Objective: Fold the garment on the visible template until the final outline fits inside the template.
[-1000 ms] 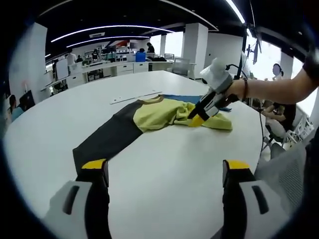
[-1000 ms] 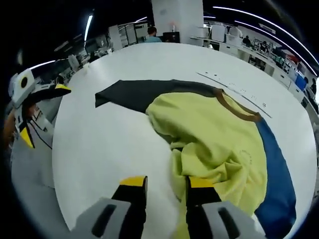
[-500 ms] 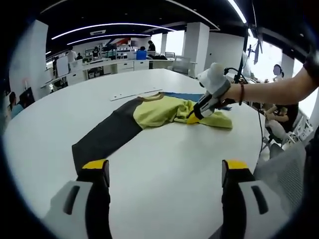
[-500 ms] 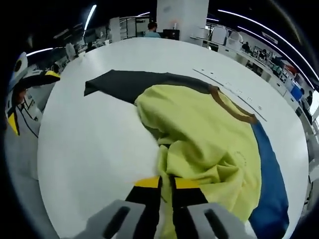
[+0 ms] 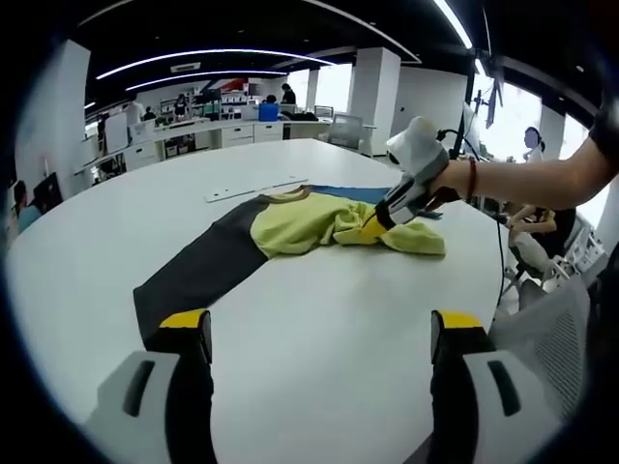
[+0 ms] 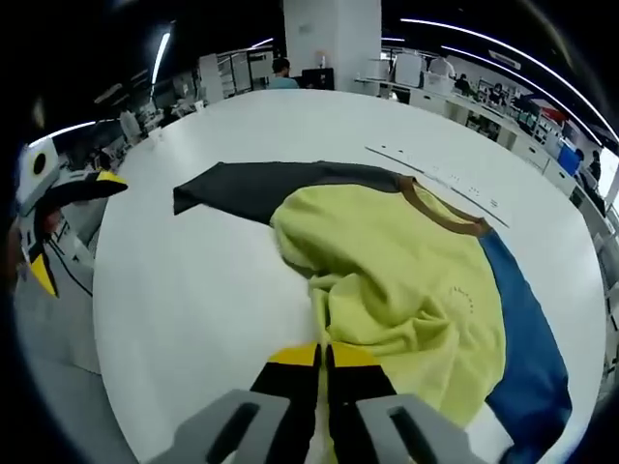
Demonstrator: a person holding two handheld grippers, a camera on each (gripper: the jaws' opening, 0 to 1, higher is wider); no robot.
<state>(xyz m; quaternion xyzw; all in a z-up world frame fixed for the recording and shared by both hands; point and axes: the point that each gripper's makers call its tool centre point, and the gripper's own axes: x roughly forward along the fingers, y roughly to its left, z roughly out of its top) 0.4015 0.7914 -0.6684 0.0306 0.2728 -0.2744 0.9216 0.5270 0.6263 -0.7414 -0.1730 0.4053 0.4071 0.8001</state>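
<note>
Right gripper view: right gripper (image 6: 322,356) pinching garment (image 6: 406,280) hem.

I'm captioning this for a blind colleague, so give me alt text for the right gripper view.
The right gripper, jaws closed, pinches the near edge of a yellow garment with a brown collar, one dark grey sleeve and one blue sleeve, bunched on a white table. The left gripper sits open at the left edge.

The left gripper view looks from the table's (image 5: 319,329) near edge; the right gripper view hangs close above the garment (image 6: 406,280), which both views share.
</note>
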